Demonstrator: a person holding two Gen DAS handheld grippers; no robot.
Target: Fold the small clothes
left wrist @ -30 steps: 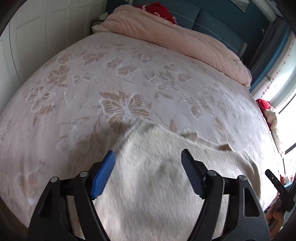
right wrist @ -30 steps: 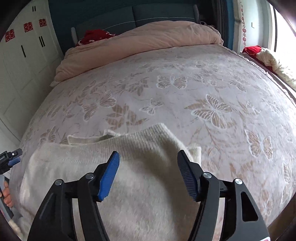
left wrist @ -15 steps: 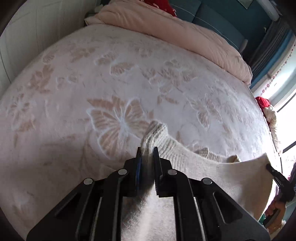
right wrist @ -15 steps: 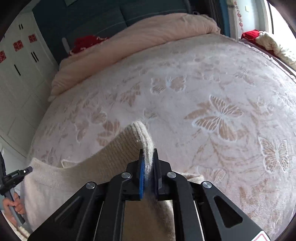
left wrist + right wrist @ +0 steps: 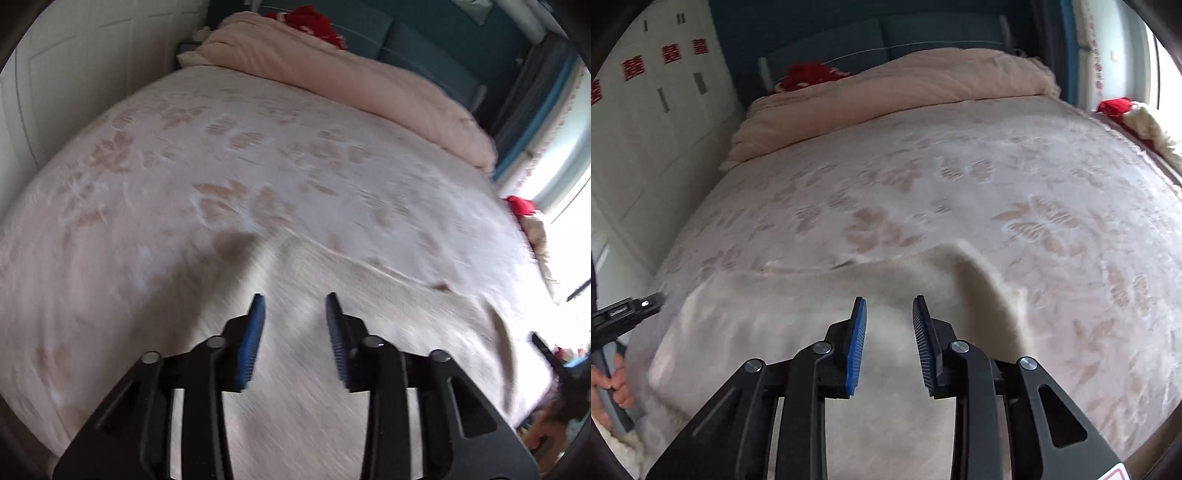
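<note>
A cream knitted sweater (image 5: 369, 314) lies spread on the near part of a bed with a pale butterfly-patterned cover (image 5: 221, 166). My left gripper (image 5: 295, 306) hovers over its left part with blue-padded jaws apart and opening; the pads touch no fabric. In the right wrist view the sweater (image 5: 798, 321) shows a raised fold at its right edge. My right gripper (image 5: 888, 306) is above it, jaws parted and opening, nothing pinched. The left gripper (image 5: 624, 314) and the hand holding it show at the left edge of that view. Both views are motion-blurred.
A rolled pink duvet (image 5: 351, 77) lies across the head of the bed, a red item (image 5: 314, 22) behind it. White wardrobe doors (image 5: 635, 129) stand on the left. Red and cream cloth (image 5: 1137, 114) lies by the window on the right.
Both grippers closed on the sweater's upper corners and lifted them forward half a second ago. Now both have let go, pulled back, and their jaws stand apart over the fabric.
</note>
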